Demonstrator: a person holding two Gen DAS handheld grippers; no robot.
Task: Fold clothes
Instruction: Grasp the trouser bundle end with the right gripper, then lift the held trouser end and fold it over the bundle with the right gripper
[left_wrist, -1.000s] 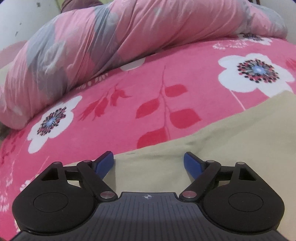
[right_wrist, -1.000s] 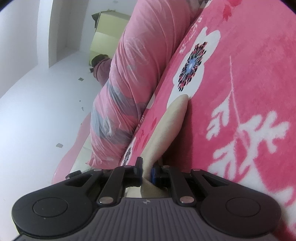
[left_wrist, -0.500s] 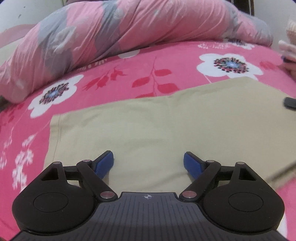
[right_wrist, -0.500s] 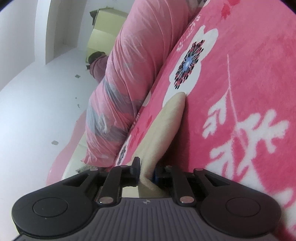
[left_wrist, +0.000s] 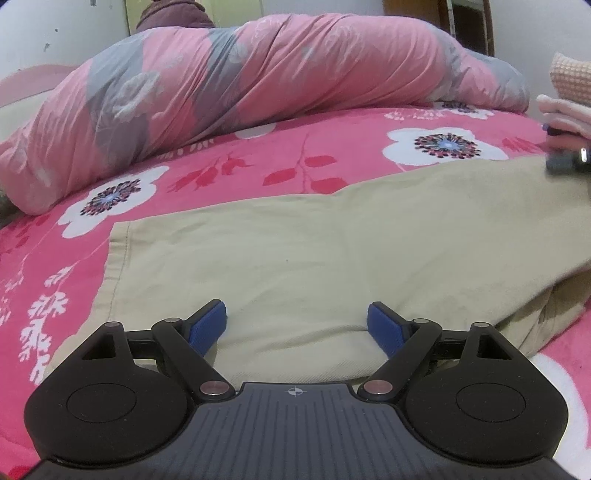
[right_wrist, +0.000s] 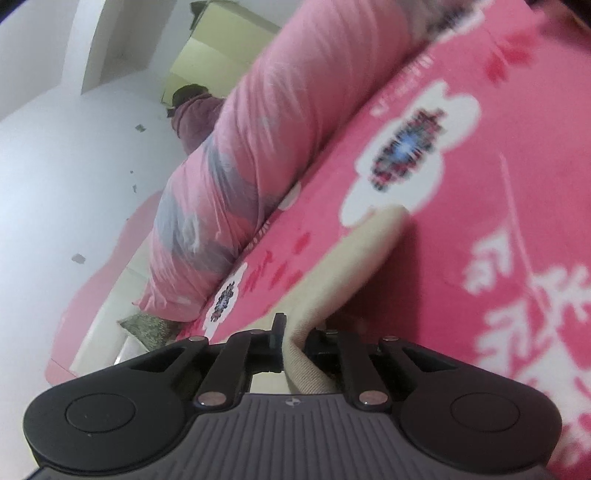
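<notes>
Mid-fold: right tongs (right_wrist: 293, 338) closing, pinching the beige garment (left_wrist: 314, 251) edge. Left tongs (left_wrist: 297, 323) gape empty over it. Next, I'd guess, carry that edge across.

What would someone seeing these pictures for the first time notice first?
Probably the bright pink flowered blanket covering the bed, with a rolled pink and grey quilt along its far side. Next, the beige garment spread flat on it, under the wide-open left claw. The right claw is closing on that garment's edge, lifted off the blanket.
</notes>
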